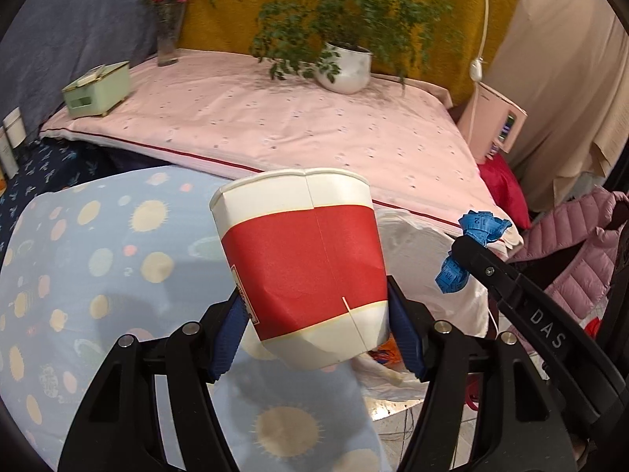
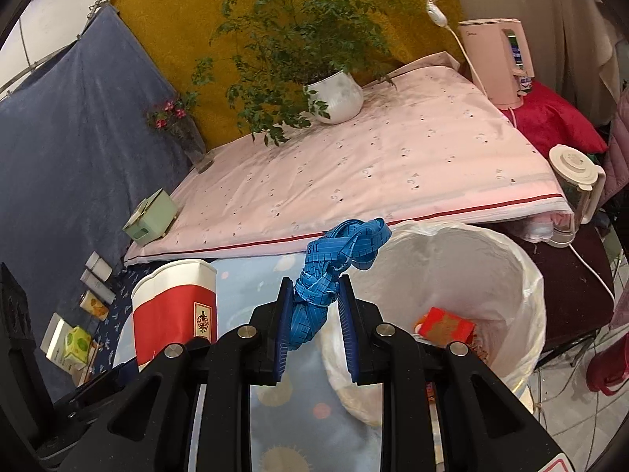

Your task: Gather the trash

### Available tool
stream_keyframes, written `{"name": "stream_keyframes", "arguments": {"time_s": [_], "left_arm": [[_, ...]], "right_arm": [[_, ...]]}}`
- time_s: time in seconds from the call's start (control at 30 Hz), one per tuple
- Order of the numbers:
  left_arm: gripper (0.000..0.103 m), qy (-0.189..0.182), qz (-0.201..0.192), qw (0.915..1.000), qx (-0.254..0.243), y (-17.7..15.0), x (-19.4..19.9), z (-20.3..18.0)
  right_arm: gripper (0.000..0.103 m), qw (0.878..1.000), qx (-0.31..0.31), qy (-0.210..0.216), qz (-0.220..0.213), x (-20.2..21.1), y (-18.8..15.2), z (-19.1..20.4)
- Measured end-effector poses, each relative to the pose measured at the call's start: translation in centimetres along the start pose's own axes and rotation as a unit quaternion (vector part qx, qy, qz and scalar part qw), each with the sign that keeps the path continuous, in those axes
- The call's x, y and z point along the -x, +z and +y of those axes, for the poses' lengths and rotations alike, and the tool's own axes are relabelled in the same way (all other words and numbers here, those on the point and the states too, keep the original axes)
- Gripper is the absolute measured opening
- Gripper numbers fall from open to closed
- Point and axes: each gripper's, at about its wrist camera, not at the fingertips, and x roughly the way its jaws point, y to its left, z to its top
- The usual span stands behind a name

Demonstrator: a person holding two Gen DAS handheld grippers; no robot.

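Observation:
My left gripper (image 1: 316,306) is shut on a dented red and white paper cup (image 1: 302,263), held tilted above a light blue spotted cloth (image 1: 98,259). The same cup (image 2: 175,306) shows at the lower left of the right wrist view. My right gripper (image 2: 314,295) is shut on a bunched blue measuring tape (image 2: 334,263), whose loops stick out past the fingertips. The tape (image 1: 471,244) and the right gripper's black arm also show at the right of the left wrist view. A white bin lined with a plastic bag (image 2: 526,275) stands just right of the tape, with a red packet (image 2: 444,324) inside.
A pink sheeted table (image 2: 393,165) lies beyond, bearing a potted plant (image 2: 334,94), a flower vase (image 2: 188,137) and a green box (image 2: 151,216). A pink appliance (image 2: 497,63) and a blender jug (image 2: 574,185) stand at the right. Small bottles (image 2: 96,279) sit on dark blue cloth at the left.

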Motion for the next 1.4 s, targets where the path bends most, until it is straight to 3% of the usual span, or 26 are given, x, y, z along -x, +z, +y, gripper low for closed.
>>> {"name": "stream_keyframes", "arguments": {"time_s": [0.4,0.53,1.13,1.27,1.4], "left_arm": [[0.064,-0.043,0.014,0.9985,-0.031,-0.1,-2.7,-4.6],[0.074,-0.034,0.012,0.9991,-0.024,0.0,-3.5,-4.7],[0.076,0.020,0.010,0.9997,0.006,-0.5,-3.4,-0.9],[0.077,0.029,0.008,0.9995,0.006,-0.8,-3.0,-0.3],[0.078,0.040,0.005,0.9992,0.003,-1.1,-2.6,0.1]], "right_arm": [[0.022,0.999,-0.027,-0.032,-0.004,1.3,0.5,-5.3],[0.022,0.999,-0.028,-0.037,-0.001,1.1,0.6,-6.1],[0.026,0.999,-0.011,-0.038,0.018,-0.8,0.1,-4.8],[0.035,0.999,0.000,-0.040,0.022,-0.8,-0.2,-4.0],[0.036,0.998,0.022,-0.047,0.029,-0.7,-0.8,-3.1]]}}
